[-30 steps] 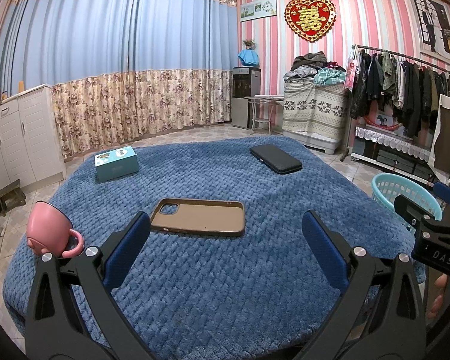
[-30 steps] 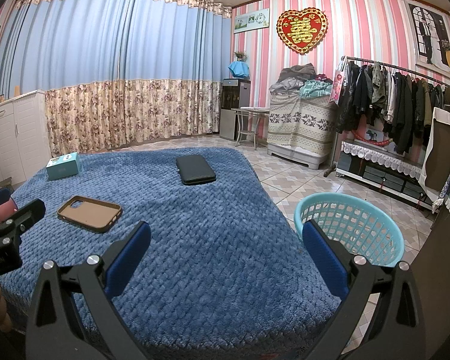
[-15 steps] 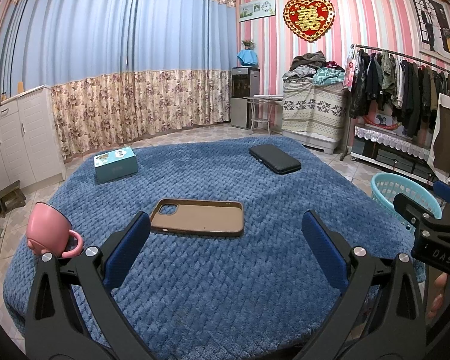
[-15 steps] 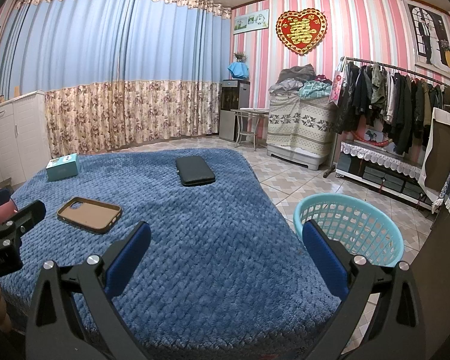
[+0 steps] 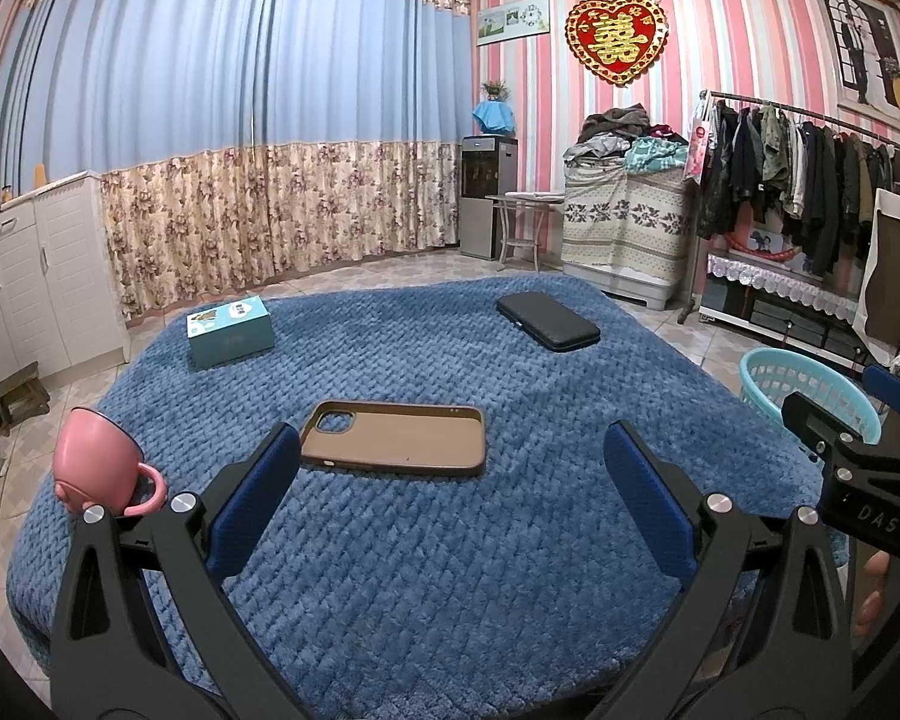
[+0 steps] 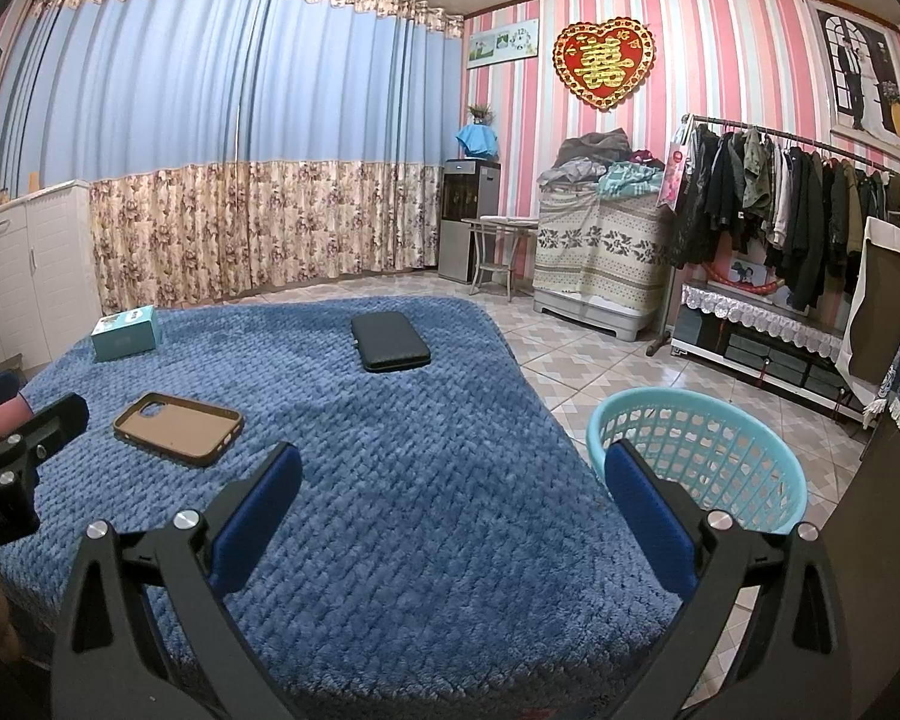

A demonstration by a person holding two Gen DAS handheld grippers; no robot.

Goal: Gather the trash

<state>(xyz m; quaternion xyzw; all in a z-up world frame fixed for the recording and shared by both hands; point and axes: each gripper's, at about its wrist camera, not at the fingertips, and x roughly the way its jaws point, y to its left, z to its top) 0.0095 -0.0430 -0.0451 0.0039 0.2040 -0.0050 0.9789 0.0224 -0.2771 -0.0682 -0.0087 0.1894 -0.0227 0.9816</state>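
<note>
- the left gripper (image 5: 450,468) hangs over the near part of a surface covered in a blue woven blanket (image 5: 420,570), its blue-padded fingers (image 5: 252,498) spread wide with nothing between them.
- the right gripper (image 6: 450,504) hangs over the blanket's near right part, its fingers (image 6: 258,516) equally wide apart and holding nothing.
- a brown phone case (image 5: 396,438) lies flat, hollow side up, just beyond the left gripper's fingers, nearer the left one; in the right wrist view the same phone case (image 6: 177,427) sits off to the left of that gripper.
- a pink cup (image 5: 99,462) lies tipped at the blanket's left edge, handle toward the camera, beside the left gripper's left finger.
- a teal box (image 5: 229,330) rests on the far left of the blanket; a black zip case (image 5: 547,321) lies on the far right side, well apart from the box.
- a light blue plastic basket (image 6: 699,456) stands on the tiled floor (image 6: 570,354) just off the blanket's right edge; the right gripper's right finger overlaps its near rim in the view.
- in the left wrist view the basket (image 5: 768,372) peeks out behind the right gripper's body at the right edge.
- behind: blue and floral curtains (image 5: 240,168), a white cabinet (image 5: 36,276), a clothes rack (image 6: 798,210) against the pink striped wall.
</note>
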